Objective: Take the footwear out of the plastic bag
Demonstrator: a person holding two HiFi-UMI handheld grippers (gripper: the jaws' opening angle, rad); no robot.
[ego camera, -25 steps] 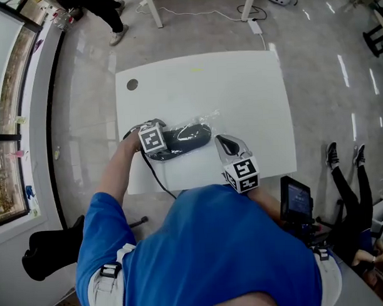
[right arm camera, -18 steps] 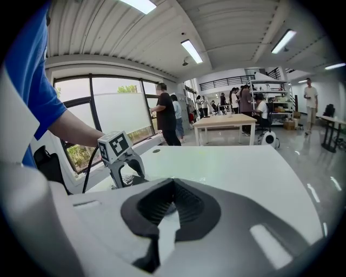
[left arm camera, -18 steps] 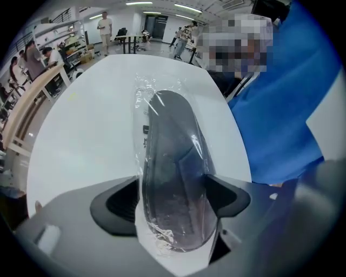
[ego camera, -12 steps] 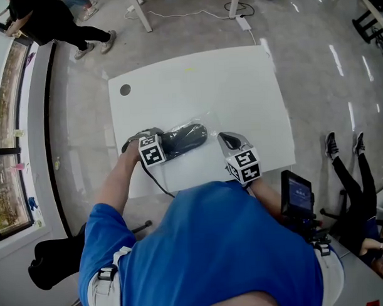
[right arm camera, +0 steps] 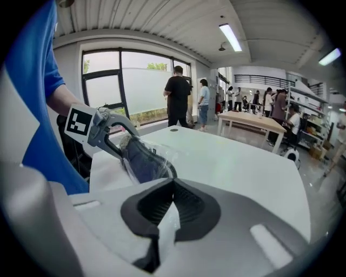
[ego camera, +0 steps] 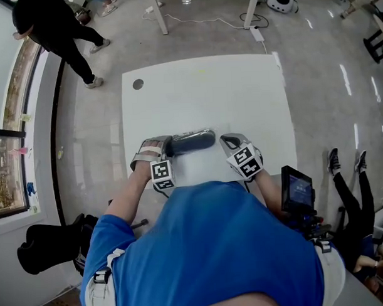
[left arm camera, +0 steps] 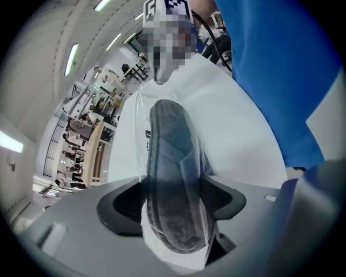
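A dark shoe (ego camera: pixel 194 141) lies sideways in a clear plastic bag (left arm camera: pixel 141 108) near the front edge of the white table (ego camera: pixel 208 92). My left gripper (ego camera: pixel 163 146) is at the shoe's left end. Its jaws are closing, and in the left gripper view (left arm camera: pixel 173 201) both pads touch the shoe (left arm camera: pixel 173 157) through the film. My right gripper (ego camera: pixel 225 140) sits at the shoe's right end. Seen in its own view, it (right arm camera: pixel 172 203) is shut on a flap of the bag (right arm camera: pixel 167 224), with the shoe (right arm camera: pixel 141 159) and the left gripper (right arm camera: pixel 108 132) beyond.
A round grommet hole (ego camera: pixel 137 84) marks the table's far left corner. A person in black (ego camera: pixel 55 28) walks on the floor at upper left. A small screen (ego camera: pixel 296 189) stands by my right side, and a black bag (ego camera: pixel 47 248) lies on the floor at left.
My left gripper swung round toward my body and its jaws narrowed onto the shoe's left end. The bagged shoe shifted slightly right. The right gripper kept its pinch on the bag.
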